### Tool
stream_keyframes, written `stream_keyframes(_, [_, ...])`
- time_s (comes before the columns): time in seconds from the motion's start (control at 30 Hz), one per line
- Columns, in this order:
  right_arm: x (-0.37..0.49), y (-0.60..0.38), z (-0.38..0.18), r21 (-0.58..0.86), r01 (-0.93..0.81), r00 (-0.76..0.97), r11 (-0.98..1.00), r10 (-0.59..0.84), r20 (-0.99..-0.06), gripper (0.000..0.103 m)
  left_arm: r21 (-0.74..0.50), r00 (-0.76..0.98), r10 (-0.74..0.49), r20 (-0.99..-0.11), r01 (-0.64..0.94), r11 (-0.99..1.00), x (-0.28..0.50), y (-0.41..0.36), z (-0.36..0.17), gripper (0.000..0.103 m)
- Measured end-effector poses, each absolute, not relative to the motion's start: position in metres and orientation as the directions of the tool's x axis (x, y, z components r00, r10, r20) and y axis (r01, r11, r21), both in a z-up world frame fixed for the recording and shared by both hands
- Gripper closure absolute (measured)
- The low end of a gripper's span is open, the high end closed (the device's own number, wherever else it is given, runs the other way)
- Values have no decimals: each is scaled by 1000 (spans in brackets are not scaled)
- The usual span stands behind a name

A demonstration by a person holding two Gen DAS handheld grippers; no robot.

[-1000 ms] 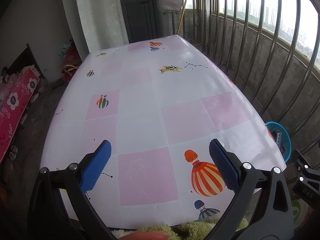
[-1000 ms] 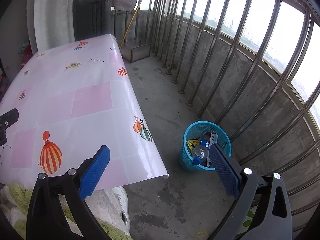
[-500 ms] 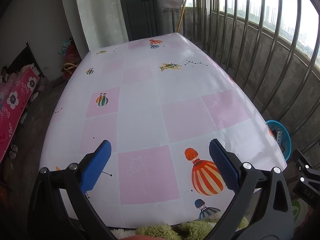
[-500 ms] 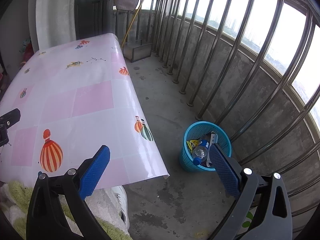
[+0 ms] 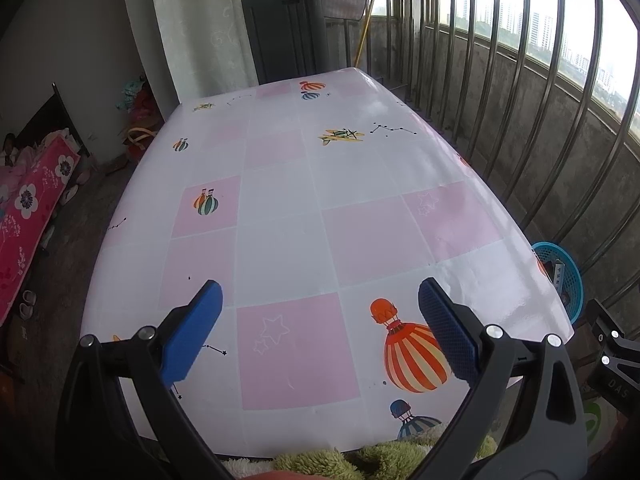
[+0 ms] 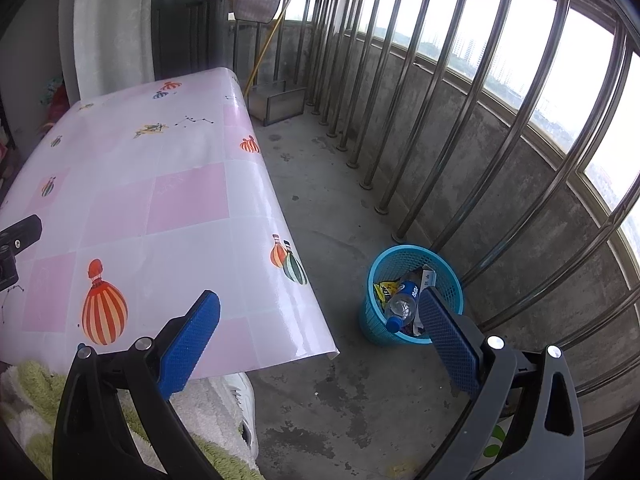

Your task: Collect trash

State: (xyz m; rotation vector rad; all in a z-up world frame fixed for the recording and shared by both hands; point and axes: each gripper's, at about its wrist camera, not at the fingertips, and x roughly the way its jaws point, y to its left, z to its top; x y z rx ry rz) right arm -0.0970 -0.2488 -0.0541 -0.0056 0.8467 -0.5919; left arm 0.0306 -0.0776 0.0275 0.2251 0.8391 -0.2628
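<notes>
My left hand-held gripper [image 5: 320,312] hangs wide and empty over the counter's [image 5: 280,200] near edge; no trash lies on it. My right hand-held gripper [image 6: 320,320], also wide and empty, points at the blue basket [image 6: 448,276] on the floor off the counter's near right corner. Its plastic bottle [image 6: 402,304] looks light, slippery, crushable; best gripped at the neck.

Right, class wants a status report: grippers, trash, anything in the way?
Left gripper open, empty, over table. Right gripper open, empty. Bottle and wrappers in blue basket on floor. No trash seen on table; nothing blocking.
</notes>
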Motion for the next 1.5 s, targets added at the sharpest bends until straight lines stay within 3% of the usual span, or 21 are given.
stream_keyframes(1.5, [-94, -250, -52, -240, 468, 525, 851, -486, -699, 6, 90, 637, -134, -760, 306, 948, 29, -77, 27, 9])
